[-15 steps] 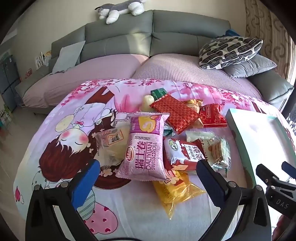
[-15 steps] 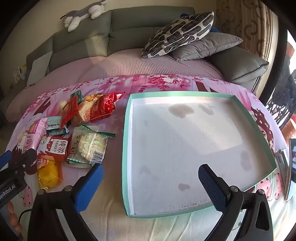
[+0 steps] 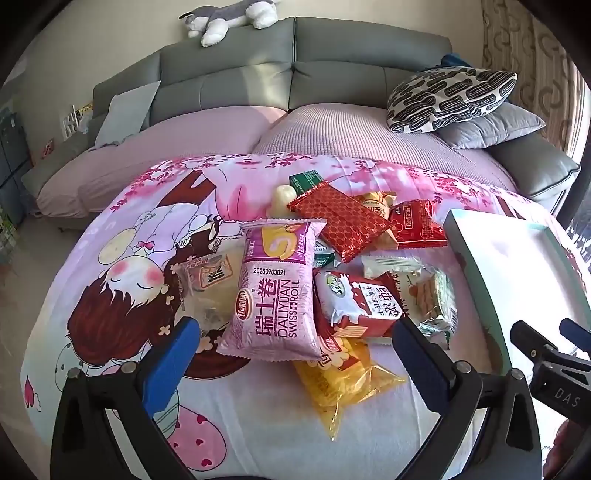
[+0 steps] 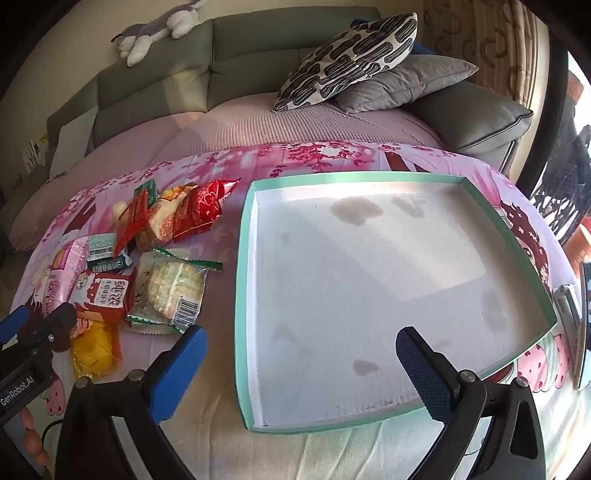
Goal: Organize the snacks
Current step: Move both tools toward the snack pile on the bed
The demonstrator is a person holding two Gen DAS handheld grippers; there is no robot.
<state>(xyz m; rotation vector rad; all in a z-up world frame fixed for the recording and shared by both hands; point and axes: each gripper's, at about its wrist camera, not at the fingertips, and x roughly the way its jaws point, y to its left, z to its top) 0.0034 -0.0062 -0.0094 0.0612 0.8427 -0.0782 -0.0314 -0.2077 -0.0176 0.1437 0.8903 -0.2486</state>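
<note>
Lying: crinkly foil snack packs (image 3: pixel 332 280), flat cardboard tray (image 4: pixel 243 295).

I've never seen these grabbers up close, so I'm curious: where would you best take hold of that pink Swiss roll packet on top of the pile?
Probably across its puffy middle, from above. The pink Swiss roll packet lies flat on top of the other snacks, its long sides free, and the open left gripper already straddles its near end. The flat crimped ends would likely slip.

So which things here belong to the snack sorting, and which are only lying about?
For the job: snack packets, tray, left gripper, right gripper.

Lying about: sofa, patterned cushion, grey cushion, plush toy, blanket.
</note>
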